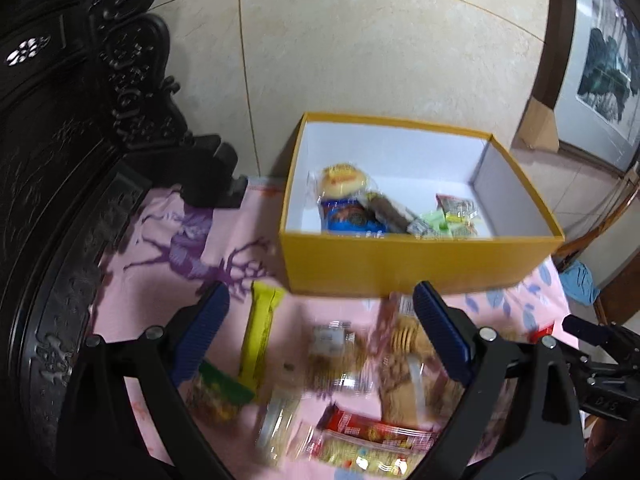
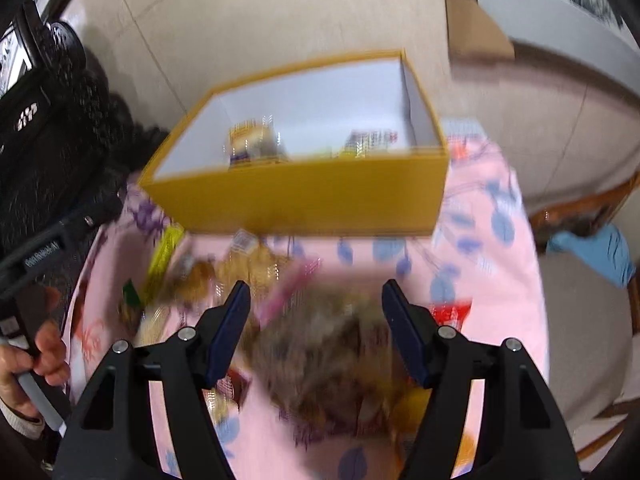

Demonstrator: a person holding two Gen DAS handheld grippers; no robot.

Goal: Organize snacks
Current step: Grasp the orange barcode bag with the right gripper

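2 grippers, left gripper (image 1: pixel 320 328) and right gripper (image 2: pixel 314 320), are hovering released over loose snacks (image 1: pixel 340 364) lying just before the yellow box (image 1: pixel 420 260); I'd be straddling 1 packet squarely before clenching.

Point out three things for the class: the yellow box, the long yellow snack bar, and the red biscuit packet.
yellow box (image 1: pixel 416 264): left wrist view, on its near outer wall.
yellow snack bar (image 1: pixel 258 336): left wrist view, mid wrapper.
red biscuit packet (image 1: pixel 376 432): left wrist view, on its red band.

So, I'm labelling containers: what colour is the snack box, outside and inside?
The box is yellow outside, white inside; clearest in the left wrist view.
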